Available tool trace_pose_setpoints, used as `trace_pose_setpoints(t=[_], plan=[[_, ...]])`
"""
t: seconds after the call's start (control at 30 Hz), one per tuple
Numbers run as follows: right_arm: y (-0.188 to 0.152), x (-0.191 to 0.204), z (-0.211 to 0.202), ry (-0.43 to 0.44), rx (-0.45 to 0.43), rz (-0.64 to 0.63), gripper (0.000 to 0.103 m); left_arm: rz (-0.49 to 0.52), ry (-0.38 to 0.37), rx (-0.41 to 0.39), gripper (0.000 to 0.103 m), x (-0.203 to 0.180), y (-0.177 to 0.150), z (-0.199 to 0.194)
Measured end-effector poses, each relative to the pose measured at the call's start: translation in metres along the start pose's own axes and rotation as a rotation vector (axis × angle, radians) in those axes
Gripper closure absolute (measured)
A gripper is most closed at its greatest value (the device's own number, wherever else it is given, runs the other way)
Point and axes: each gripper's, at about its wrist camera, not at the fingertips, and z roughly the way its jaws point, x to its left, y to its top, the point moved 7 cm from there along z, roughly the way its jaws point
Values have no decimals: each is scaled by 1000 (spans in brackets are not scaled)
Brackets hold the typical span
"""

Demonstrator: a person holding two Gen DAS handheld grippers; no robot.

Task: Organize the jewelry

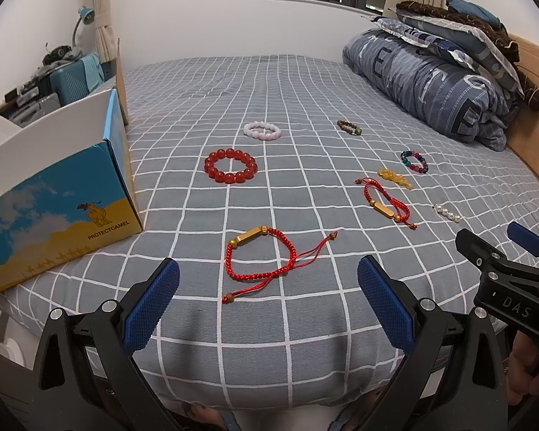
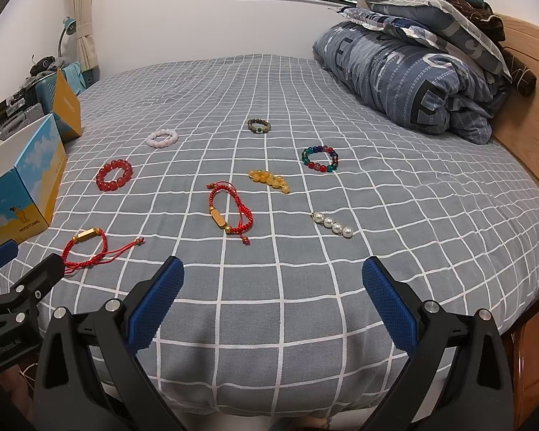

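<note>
A: Currently both tongs spread, holding nothing. Nearest piece?
B: Red cord bracelet on the bed, dead ahead of left tongs, gold bar crosswise. Right tongs farther off.

Folded duvet, stacked pillows, desk lamp, curtain.

Grid-sheeted bed carries bracelets, open box, folded duvet
</note>
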Motion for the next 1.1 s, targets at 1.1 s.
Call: trace_pose_setpoints(t=[1.1], plan=[[27,-6,-13,-28,-22,24,8,-11,10,-3,6,1,21,-11]])
